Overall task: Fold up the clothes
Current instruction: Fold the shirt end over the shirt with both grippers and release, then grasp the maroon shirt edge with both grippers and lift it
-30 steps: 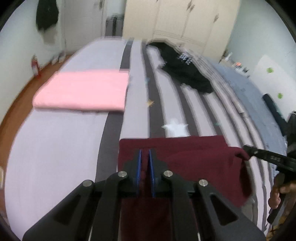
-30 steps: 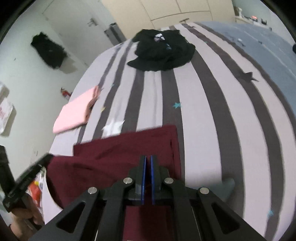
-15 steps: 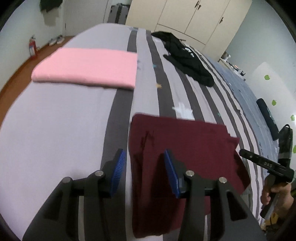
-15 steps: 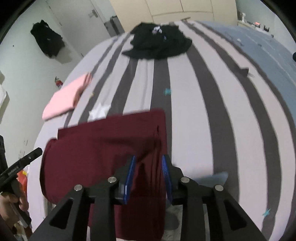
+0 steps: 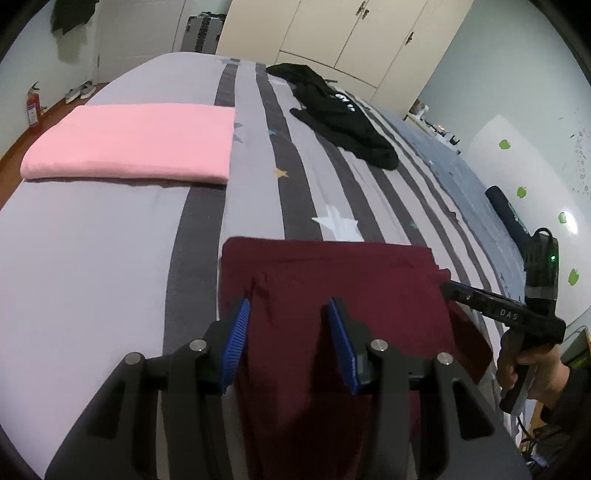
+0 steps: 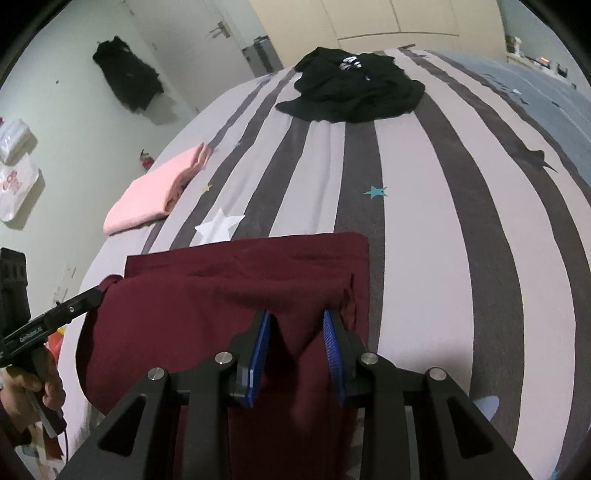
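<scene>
A dark maroon garment (image 5: 332,273) (image 6: 221,288) lies folded across the near edge of the striped bed (image 5: 92,258) (image 6: 443,221), its lower part hanging toward me. My left gripper (image 5: 289,301) stands open over the garment's left part, its blue pads (image 5: 236,332) well apart and clear of the cloth. My right gripper (image 6: 295,313) is open over the right part, with a loose ridge of cloth rising between its pads (image 6: 258,347). Each gripper also shows in the other's view, at the cloth's side edge: the right (image 5: 448,286) and the left (image 6: 92,295).
A folded pink garment (image 5: 129,144) (image 6: 155,192) lies at the bed's left. A crumpled black garment (image 5: 343,118) (image 6: 354,88) sits at the far end. Cream wardrobes (image 5: 351,33) and a suitcase (image 5: 203,31) stand behind. A fire extinguisher (image 5: 33,109) is on the floor.
Both grippers went from shut on the maroon cloth to open, letting it go. The cloth has settled on the bed, and both hands have sunk a little.
</scene>
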Demonstrator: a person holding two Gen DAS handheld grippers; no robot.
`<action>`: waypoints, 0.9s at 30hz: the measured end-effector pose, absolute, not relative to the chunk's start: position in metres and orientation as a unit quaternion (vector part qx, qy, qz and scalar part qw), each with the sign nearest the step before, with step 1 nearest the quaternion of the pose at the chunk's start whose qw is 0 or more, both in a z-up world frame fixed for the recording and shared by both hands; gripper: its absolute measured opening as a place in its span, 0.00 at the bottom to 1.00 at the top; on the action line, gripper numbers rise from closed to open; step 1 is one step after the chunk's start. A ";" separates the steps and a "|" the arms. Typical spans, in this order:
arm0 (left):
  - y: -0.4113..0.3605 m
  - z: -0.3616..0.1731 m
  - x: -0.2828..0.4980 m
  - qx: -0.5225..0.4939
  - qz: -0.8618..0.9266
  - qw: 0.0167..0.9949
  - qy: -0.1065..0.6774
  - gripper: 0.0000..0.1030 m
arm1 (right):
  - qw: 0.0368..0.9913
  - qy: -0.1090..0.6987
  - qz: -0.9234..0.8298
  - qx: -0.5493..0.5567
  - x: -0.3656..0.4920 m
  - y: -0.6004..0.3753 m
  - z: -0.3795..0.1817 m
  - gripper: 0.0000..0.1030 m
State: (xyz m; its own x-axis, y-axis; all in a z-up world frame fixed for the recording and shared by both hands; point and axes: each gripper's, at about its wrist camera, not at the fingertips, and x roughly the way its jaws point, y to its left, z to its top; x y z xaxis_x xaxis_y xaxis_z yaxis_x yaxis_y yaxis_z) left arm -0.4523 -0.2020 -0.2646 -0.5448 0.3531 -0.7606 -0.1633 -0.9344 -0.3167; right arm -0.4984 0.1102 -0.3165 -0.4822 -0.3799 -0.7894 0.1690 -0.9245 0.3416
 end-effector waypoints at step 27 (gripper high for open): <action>-0.195 -0.265 -0.503 -0.458 0.883 0.075 -0.070 0.03 | 0.105 -0.105 -0.869 0.472 -0.535 0.115 -0.300 0.02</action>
